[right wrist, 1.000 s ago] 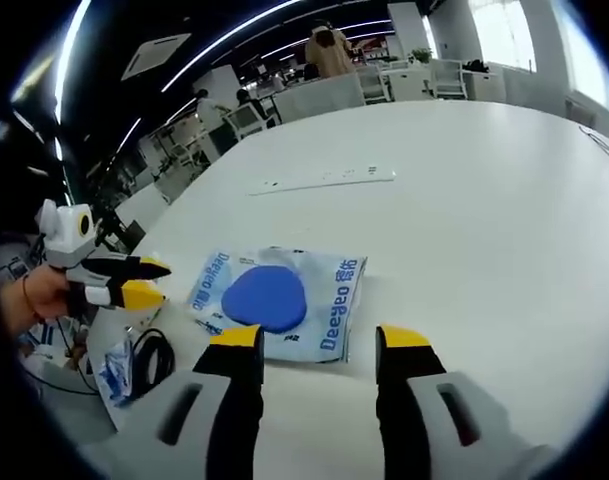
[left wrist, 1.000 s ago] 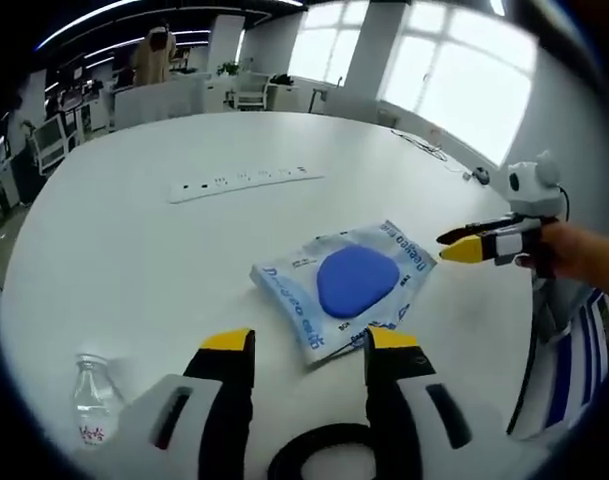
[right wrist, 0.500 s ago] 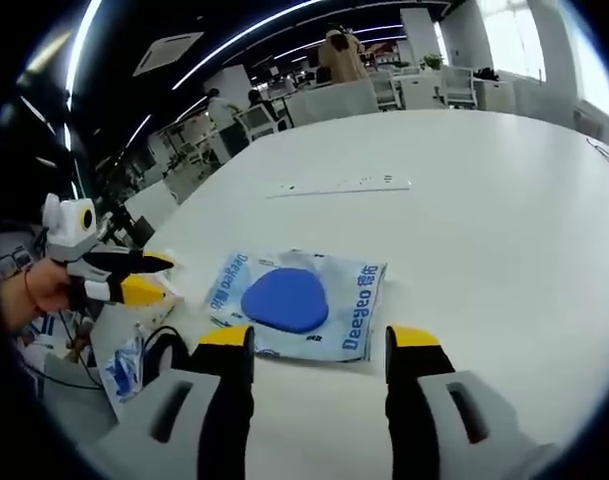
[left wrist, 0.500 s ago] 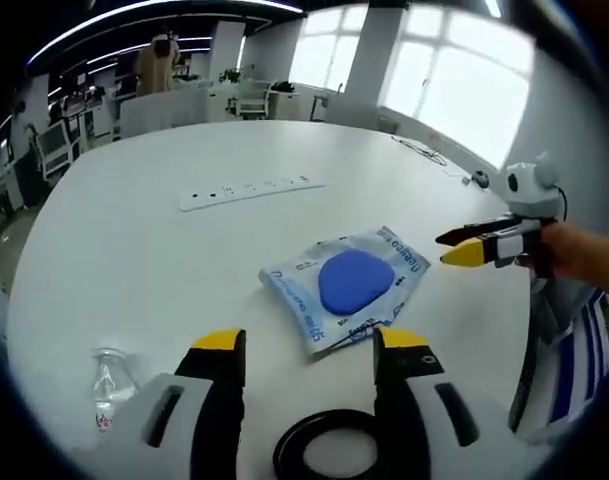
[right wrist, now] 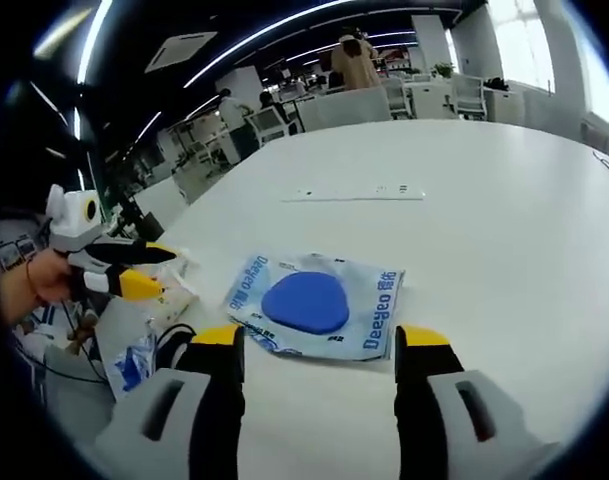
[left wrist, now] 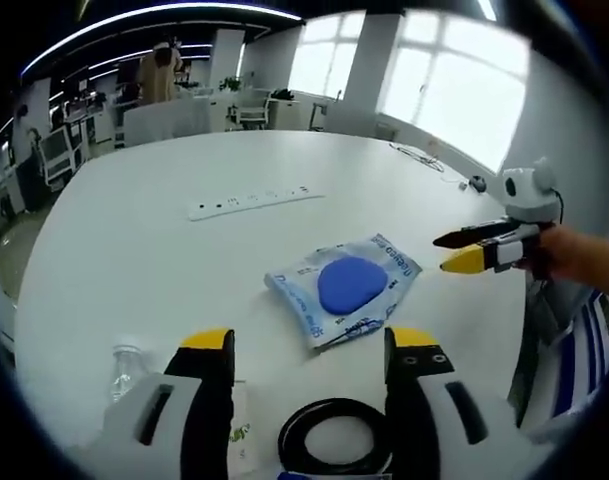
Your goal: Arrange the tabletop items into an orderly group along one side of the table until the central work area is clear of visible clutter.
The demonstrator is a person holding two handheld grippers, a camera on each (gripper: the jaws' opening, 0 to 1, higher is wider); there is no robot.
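Lying flat on the white table [left wrist: 134, 250], the blue-and-white packet [left wrist: 346, 287] sits beyond both grippers. The left gripper [left wrist: 309, 350] and right gripper [right wrist: 323, 345] each hold their 2 jaws wide apart, gripping nothing. A black ring [left wrist: 334, 450] and clear bottle [left wrist: 127, 364] are partly hidden by the left jaws.

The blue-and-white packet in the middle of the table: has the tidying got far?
Barely begun. The blue-and-white plastic packet lies mid-table, untouched, and the long white power strip lies beyond it. Both hand-held grippers, left and right, are open and empty. A black cable coil and clear bottle sit near the edge.
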